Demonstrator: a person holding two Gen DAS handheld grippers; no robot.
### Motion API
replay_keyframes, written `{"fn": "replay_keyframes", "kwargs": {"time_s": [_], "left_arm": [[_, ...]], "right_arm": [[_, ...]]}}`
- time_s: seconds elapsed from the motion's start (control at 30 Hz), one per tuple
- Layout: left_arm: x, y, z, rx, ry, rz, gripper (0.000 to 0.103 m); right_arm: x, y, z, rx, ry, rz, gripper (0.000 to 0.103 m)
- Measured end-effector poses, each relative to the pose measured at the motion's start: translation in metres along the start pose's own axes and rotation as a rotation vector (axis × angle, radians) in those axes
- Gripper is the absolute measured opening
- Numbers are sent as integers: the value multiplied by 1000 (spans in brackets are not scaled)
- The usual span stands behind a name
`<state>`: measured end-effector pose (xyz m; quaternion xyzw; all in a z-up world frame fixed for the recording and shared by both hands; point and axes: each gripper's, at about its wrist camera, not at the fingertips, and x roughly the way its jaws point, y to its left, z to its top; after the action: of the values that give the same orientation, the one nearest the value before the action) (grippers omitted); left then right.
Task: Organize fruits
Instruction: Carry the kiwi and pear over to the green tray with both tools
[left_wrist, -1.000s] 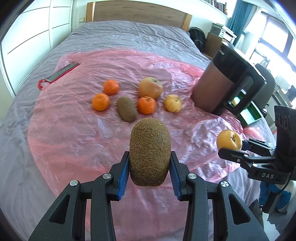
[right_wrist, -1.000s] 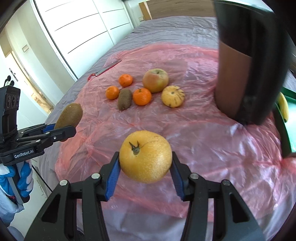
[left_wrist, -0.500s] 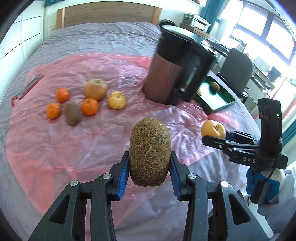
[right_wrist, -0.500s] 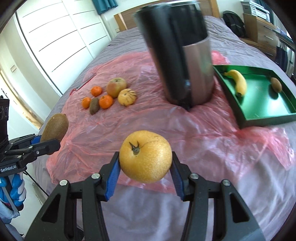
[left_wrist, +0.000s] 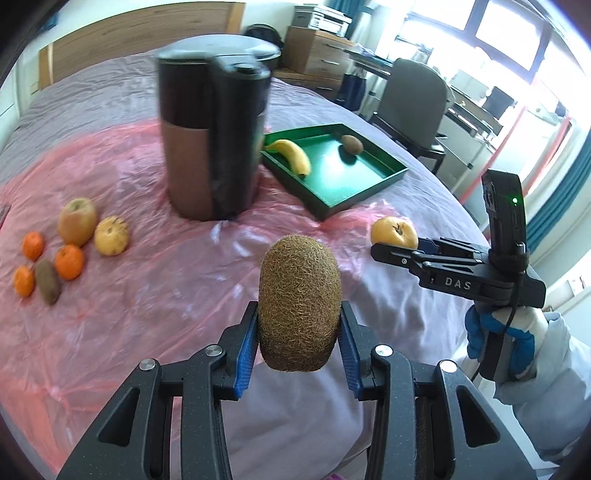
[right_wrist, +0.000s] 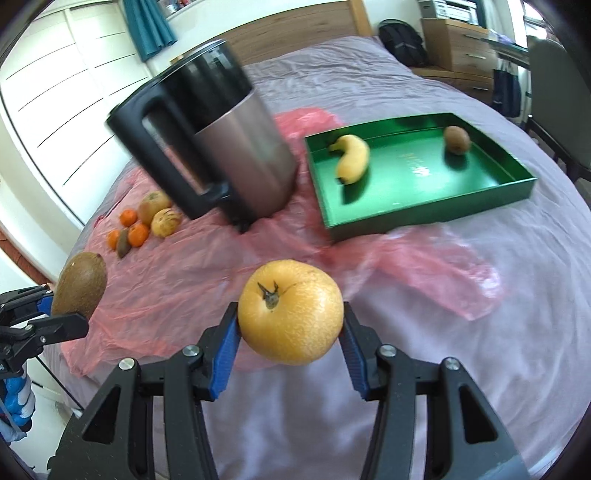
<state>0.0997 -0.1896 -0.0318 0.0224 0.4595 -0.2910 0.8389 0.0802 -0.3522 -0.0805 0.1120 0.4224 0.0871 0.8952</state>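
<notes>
My left gripper (left_wrist: 299, 347) is shut on a fuzzy brown kiwi (left_wrist: 299, 302), held above the near edge of the bed. My right gripper (right_wrist: 290, 339) is shut on a round yellow pear (right_wrist: 290, 312); in the left wrist view that pear (left_wrist: 394, 232) shows at the right. A green tray (right_wrist: 424, 218) lies on the bed ahead and holds a banana (right_wrist: 351, 158) and a kiwi (right_wrist: 457, 139). Far left on the pink plastic sheet (left_wrist: 129, 280) lies a cluster of fruit: mandarins (left_wrist: 69, 261), an apple (left_wrist: 77, 220), a small yellow squash (left_wrist: 111, 240) and another kiwi (left_wrist: 48, 287).
A tall black and brown kettle (left_wrist: 212, 140) stands on the sheet between the fruit cluster and the tray. A gloved hand (left_wrist: 498, 332) grips the right tool. An office chair (left_wrist: 410, 99) and wooden drawers (left_wrist: 317, 48) stand beyond the bed.
Both grippers have swung to the right with their fruit. The fruit cluster slid to the left of the views, and the green tray has come into view ahead.
</notes>
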Motion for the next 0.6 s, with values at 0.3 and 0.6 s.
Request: {"fn": "replay_keyframes", "kwargs": {"time_s": [0.3,0.6], "left_arm": [[46,-42,50,63,18,-62,35],[104,-59,104,71,32,-64,35]], "right_arm": [[-4,-59,31,39,-42,-75,33],[13,-105,76,56,-93,-118,33]]}}
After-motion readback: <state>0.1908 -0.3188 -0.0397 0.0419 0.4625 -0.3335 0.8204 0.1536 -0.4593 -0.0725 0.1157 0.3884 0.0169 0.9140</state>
